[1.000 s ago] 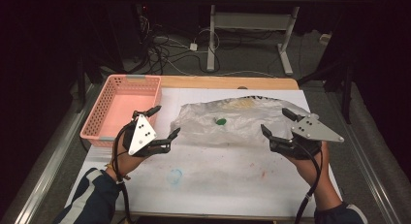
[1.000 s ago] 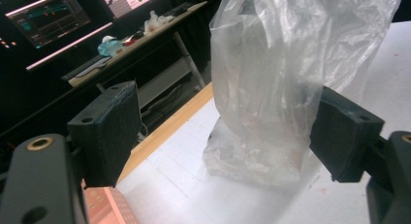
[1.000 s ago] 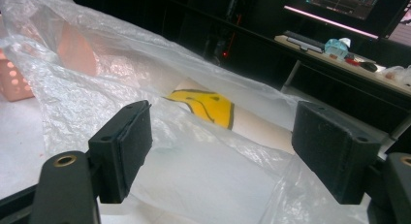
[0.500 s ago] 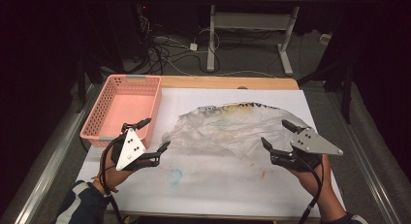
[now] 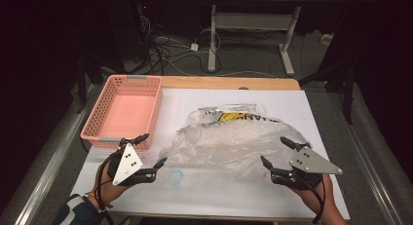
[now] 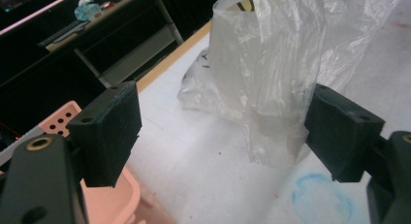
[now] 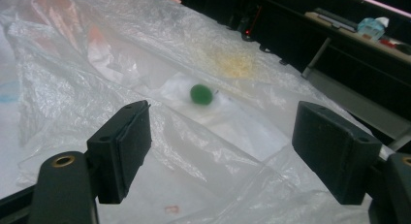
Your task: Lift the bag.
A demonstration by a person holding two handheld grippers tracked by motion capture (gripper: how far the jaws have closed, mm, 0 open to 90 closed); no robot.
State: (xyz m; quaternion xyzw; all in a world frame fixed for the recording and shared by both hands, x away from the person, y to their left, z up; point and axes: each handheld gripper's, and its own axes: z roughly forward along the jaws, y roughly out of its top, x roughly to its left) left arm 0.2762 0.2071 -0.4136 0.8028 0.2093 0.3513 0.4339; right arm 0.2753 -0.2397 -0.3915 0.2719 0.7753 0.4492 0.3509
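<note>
One table: white paper-covered table (image 5: 234, 200).
Bag: big crinkly clear plastic bag (image 5: 234, 137) lies in the middle, between both grippers.
Basket: pink plastic basket (image 5: 124, 110), far left.
Left gripper (image 5: 152, 151): jaws wide apart, holding nothing.
Right gripper (image 5: 275, 152): jaws wide apart, holding nothing.
Dot: small green dot (image 7: 200, 94) in the bag.

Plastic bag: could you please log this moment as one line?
plastic bag: crumpled on table | left gripper: open at bag edge | right gripper: open | basket: empty

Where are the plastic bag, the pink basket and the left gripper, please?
plastic bag (image 5: 229, 140): high view, on its crumpled middle.
pink basket (image 5: 93, 121): high view, on its left wall.
left gripper (image 5: 154, 149): high view, midway between its open fingertips.
</note>
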